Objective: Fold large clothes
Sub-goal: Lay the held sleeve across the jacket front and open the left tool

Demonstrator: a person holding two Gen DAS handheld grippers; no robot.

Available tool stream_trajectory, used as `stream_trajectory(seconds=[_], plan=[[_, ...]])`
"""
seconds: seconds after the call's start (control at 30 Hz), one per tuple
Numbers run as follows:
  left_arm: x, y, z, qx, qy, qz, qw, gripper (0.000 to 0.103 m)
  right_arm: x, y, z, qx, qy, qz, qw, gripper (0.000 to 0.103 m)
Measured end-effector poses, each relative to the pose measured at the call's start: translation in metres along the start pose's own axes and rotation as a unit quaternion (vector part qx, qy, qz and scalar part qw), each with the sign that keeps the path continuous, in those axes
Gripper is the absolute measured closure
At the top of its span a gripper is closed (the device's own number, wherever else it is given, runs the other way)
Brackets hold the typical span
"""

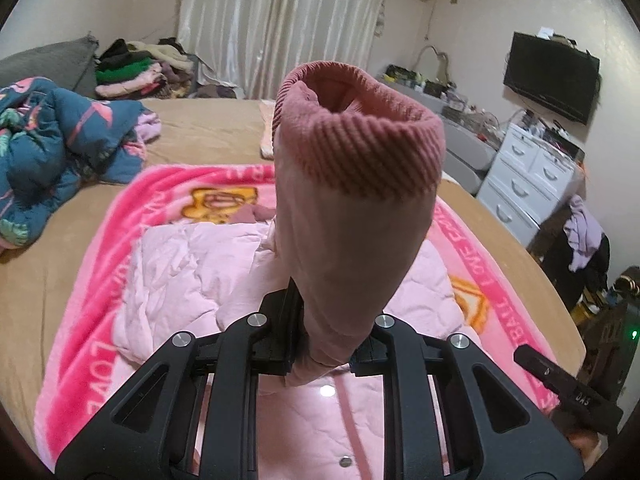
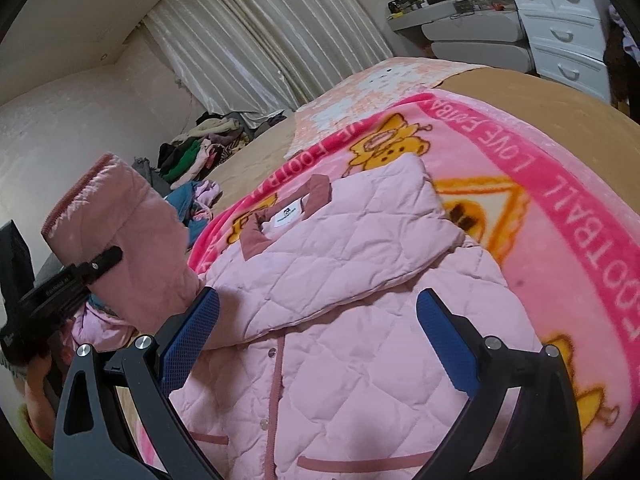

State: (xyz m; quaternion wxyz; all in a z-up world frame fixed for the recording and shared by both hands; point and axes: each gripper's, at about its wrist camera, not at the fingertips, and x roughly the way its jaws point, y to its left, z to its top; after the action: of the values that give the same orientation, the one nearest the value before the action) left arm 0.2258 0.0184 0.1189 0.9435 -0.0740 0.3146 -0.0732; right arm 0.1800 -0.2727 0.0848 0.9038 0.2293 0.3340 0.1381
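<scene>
— While my left gripper (image 1: 320, 344) points out over the bed (image 1: 60, 240), its jaws are pinched tight on the sleeve (image 1: 352, 216) of the pink quilted jacket (image 2: 320, 280), and the sleeve stands up straight in front of my lens with its ribbed, darker pink cuff (image 1: 360, 148) at the top

— And where is the rest of the jacket?

— Lying on the bright pink blanket (image 2: 560, 220) with the yellow bear pictures, front up, snaps along the placket; its collar (image 2: 280, 220) and the white label point toward the curtain (image 2: 260, 40). One side is already folded across the chest

— What about your right gripper (image 2: 318, 344)?

— Wide apart and holding nothing – the blue pads (image 2: 192, 344) hang just above the jacket body, one to each side of the fold. From that side I can see my other claw at the left edge with the raised sleeve clamped in it

— Anything else on the bed?

— A crumpled blue floral quilt (image 1: 52, 152) near the far left, and a heap of clothes (image 1: 136, 68) by the curtain; a white chest of drawers (image 1: 528, 176) stands beside the bed
</scene>
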Motion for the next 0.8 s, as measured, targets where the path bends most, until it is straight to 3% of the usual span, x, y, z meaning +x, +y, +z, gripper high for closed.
stream_trajectory(seconds=[0.5,0.8], plan=[[0.059,-0.04,-0.048,0.039,0.067,-0.006,0.997,0.088,-0.008,-0.029,0.0,0.02,-0.004,-0.021,1.0,0.005],[0.091,-0.064,-0.081,0.085,0.122,0.002,0.9889,0.074,-0.007,-0.045,0.0,0.036,0.001,-0.032,0.999,0.005]])
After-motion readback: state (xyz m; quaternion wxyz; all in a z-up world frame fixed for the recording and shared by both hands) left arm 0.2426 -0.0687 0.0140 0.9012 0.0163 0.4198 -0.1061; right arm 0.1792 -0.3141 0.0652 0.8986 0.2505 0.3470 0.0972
